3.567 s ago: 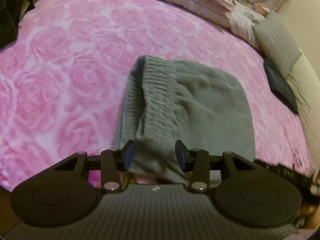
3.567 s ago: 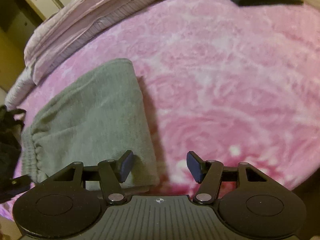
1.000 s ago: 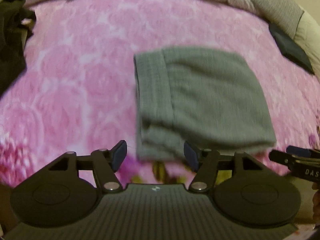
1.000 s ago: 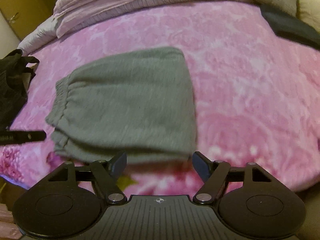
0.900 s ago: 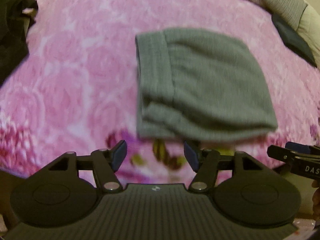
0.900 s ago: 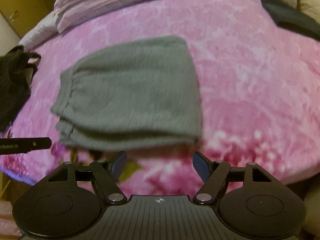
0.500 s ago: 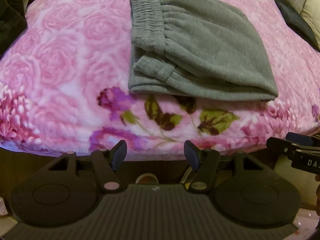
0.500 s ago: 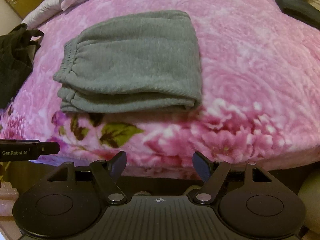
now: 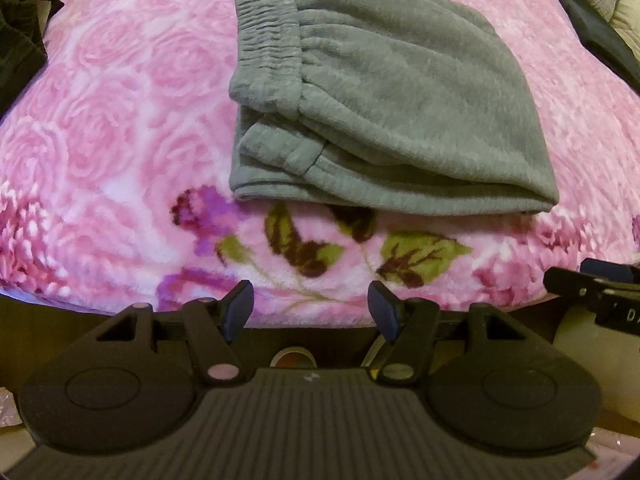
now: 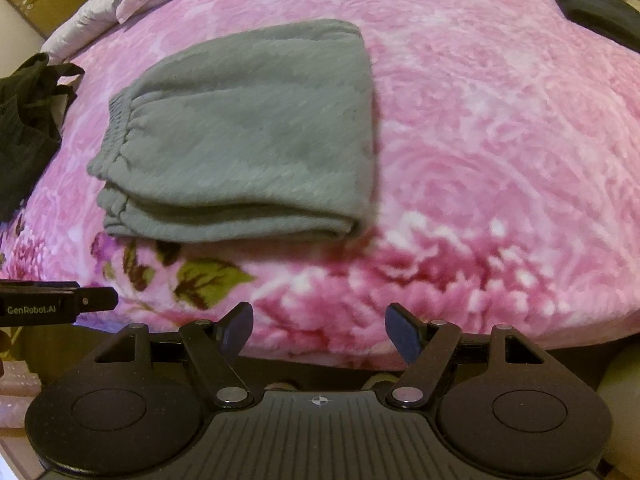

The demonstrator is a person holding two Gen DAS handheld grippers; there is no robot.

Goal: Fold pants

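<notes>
Left wrist: left gripper agape, clear of pants.

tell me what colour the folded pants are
Grey, plain with no pattern; the folded pants show best in the left wrist view.

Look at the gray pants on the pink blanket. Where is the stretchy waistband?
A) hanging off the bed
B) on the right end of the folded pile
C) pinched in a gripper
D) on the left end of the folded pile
D: the bunched waistband sits at the left end of the folded gray pants, which lie flat on the pink blanket; both open grippers hang clear of them.
</notes>
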